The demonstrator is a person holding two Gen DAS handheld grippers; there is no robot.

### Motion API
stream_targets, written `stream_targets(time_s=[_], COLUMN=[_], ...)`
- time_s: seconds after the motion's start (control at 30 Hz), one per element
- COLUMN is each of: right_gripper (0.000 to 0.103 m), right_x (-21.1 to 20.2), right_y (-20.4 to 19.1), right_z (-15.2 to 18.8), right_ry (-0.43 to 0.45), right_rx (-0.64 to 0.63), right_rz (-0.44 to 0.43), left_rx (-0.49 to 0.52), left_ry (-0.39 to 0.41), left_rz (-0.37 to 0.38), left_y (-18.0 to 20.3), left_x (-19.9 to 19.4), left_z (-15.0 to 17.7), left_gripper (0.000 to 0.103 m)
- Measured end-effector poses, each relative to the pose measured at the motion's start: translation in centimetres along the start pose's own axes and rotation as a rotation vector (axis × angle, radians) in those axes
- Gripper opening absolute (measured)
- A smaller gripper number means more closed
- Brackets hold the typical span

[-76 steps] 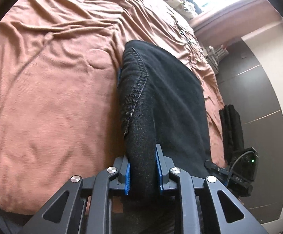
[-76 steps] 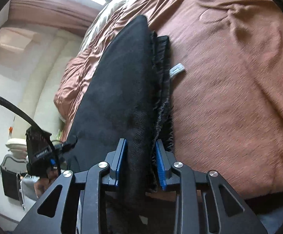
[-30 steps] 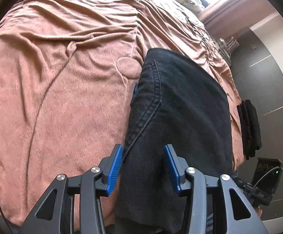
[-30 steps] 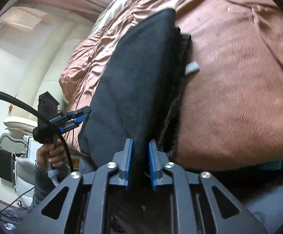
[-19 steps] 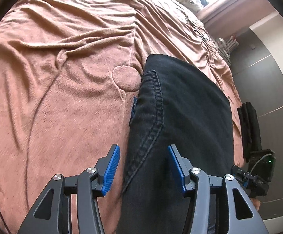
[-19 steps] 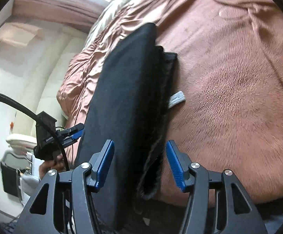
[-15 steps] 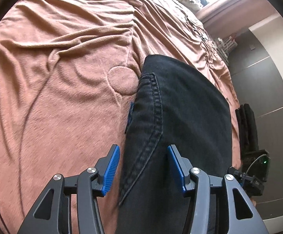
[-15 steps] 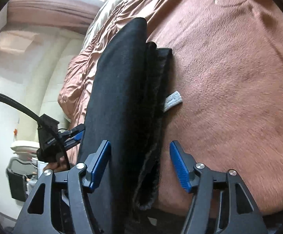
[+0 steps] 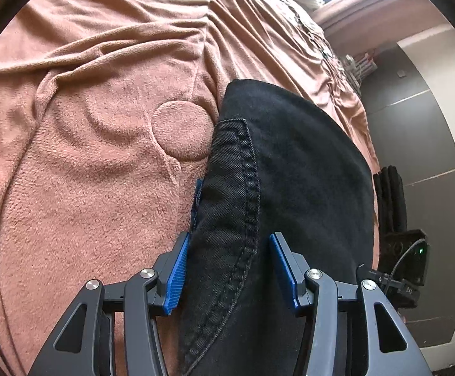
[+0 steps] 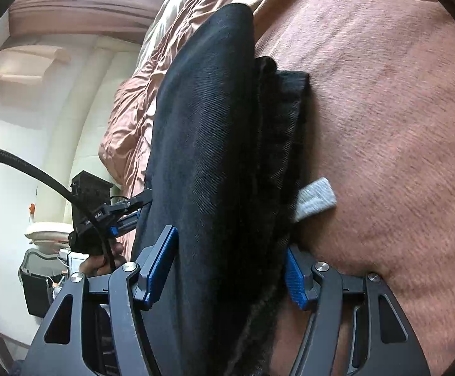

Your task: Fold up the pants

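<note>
1. Black denim is what you are working with: the folded black jeans (image 9: 290, 169) are lying on the terracotta fleece blanket (image 9: 86, 172) covering the bed, their stitched seam running toward you.
2. You are holding the left gripper (image 9: 229, 269) with its blue pads (image 9: 177, 275) spread, straddling the near edge of the jeans without squeezing it.
3. You are keeping the right gripper (image 10: 224, 269) spread too; the stacked layers of the jeans (image 10: 211, 144) are sitting between its pads, and the far pad is partly hidden behind the cloth.
4. A small grey label (image 10: 315, 199) is sticking out from the jeans' edge onto the blanket (image 10: 384, 125) in the right wrist view.
5. Your left hand (image 10: 102, 260) is showing there as well, gripping the other tool's handle beyond the jeans.
6. A round embossed patch (image 9: 180, 131) in the blanket is lying just beside the far corner of the jeans.
</note>
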State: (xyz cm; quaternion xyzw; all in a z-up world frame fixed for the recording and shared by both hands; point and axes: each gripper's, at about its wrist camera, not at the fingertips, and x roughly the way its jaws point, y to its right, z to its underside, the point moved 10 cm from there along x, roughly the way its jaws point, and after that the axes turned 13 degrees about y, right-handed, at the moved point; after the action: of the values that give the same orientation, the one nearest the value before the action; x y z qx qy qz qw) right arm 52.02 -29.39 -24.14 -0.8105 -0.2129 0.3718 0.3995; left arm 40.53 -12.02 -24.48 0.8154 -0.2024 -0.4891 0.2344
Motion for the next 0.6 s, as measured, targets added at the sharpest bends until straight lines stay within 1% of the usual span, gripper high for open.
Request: stream_targets(time_s=[0.07,0.13,0.17,0.2,0.23,0.27,0.37,0.47,0.6], right_gripper=[0.061,0.058,0.052,0.049,0.043,0.038,0.030,0.027,0.026], right_x=[-0.2,0.2,0.4,0.5,0.4,0.3,-0.3,-1.4,-2.8], right_y=[0.0,0.0,0.0,0.0,0.0,-0.2,-0.9,-1.7,-2.9], right_z=[0.1,0.0,-0.1,-0.1,-0.2,-0.1,0.0,0.1,0.5], right_ry=[-0.002,-0.010,-0.013,-0.013,-0.013,-0.010,0.008,0.026,0.052], right_rx=[0.005,0.006,0.007,0.010,0.009,0.001,-0.047,-0.094,-0.139], right_rz=[-0.011,-0.022,-0.027,-0.030,-0.036,-0.036,-0.028,-0.025,-0.025], left_rx=[-0.019,-0.029,-0.030,-0.028,-0.021,-0.017,-0.011,0.004,0.030], left_ry=[-0.018,-0.024,-0.023,-0.019,-0.008,0.002,0.031,0.054,0.086], left_rz=[0.014,0.004,-0.010,-0.016,-0.022,-0.018,0.007,0.023,0.041], left_y=[-0.2,-0.4,-0.3,-0.1,0.2,0.6,1.6,2.6,3.9], left_x=[0.1,0.4,0.3,0.3,-0.1,-0.5,-1.7,-3.1,-5.0], left_z=[0.3,0.3,0.3,0.2,0.1,0.0,-0.1,-0.1,0.0], left_gripper=[0.053,0.052,0.050,0.049,0.045,0.041,0.034,0.032,0.032])
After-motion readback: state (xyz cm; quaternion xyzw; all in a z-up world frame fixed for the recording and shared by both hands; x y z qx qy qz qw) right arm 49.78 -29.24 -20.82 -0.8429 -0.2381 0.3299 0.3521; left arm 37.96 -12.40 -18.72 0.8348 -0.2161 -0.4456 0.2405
